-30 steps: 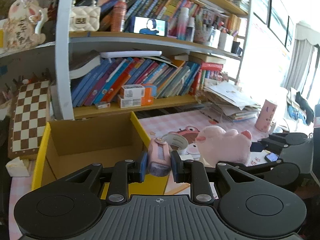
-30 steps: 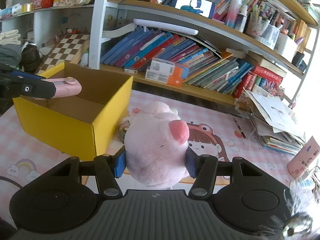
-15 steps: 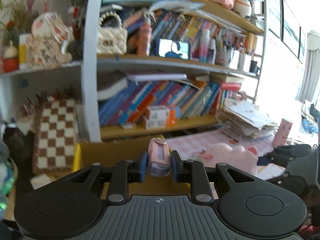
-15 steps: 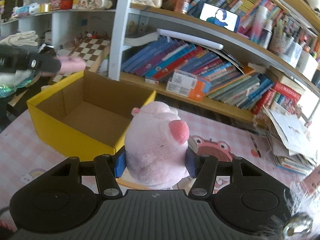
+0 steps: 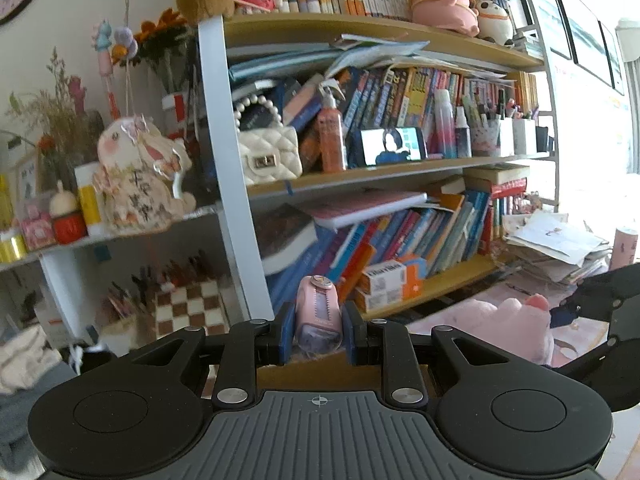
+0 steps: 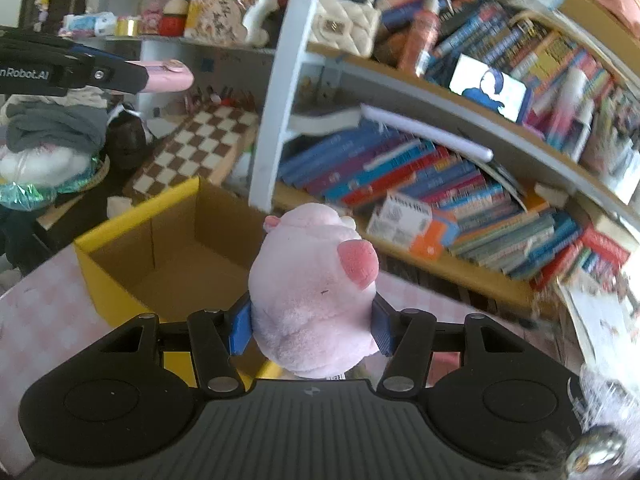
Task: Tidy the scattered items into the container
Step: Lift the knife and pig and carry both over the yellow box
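yellow cardboard box (image 6: 160,248) on the pink checked table (image 6: 36,312), open top, inside looks bare. right gripper (image 6: 312,324) clamped on pink plush pig (image 6: 316,280), held by the box's near right corner. left gripper (image 5: 316,330) closed on small pink gadget (image 5: 318,312). right view shows it raised up left of the box; left view hides the box interior, shows bookshelf (image 5: 400,168).

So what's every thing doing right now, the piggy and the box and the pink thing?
Left tool: shut on the pink gadget.
Pink gadget: held up in the air, level with the shelves.
Right tool: shut on the pink pig plush.
Pink pig plush: squeezed at its sides, lifted near the box.
Yellow cardboard box: open, nothing visible inside.
Phone on shelf: screen on.
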Motion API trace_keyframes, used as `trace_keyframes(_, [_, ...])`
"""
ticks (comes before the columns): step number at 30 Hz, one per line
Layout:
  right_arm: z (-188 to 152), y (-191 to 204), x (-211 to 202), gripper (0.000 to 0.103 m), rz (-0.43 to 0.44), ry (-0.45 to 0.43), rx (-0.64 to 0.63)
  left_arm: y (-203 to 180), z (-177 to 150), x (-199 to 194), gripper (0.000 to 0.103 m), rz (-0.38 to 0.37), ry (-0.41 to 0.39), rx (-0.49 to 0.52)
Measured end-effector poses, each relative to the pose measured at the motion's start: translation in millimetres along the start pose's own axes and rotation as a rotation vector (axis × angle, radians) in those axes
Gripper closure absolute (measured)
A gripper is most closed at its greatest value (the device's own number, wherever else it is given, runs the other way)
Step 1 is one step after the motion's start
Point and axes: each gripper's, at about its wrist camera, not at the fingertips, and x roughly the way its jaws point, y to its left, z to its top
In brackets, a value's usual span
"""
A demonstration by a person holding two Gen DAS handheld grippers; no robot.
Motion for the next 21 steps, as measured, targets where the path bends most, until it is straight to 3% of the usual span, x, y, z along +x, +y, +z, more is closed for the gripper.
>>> trace_keyframes(6, [18.7, 3.7, 10.9, 0.048, 0.032, -0.019, -0.042, 2.3, -1.4, 7.7, 0.08, 0.002, -0.002, -0.008])
trace_keyframes(21, [22.8, 10.5, 46.5, 0.047, 0.098, 0.044, -0.062, 2.4, -37.3, 34.7, 0.08, 0.003, 0.101, -0.06])
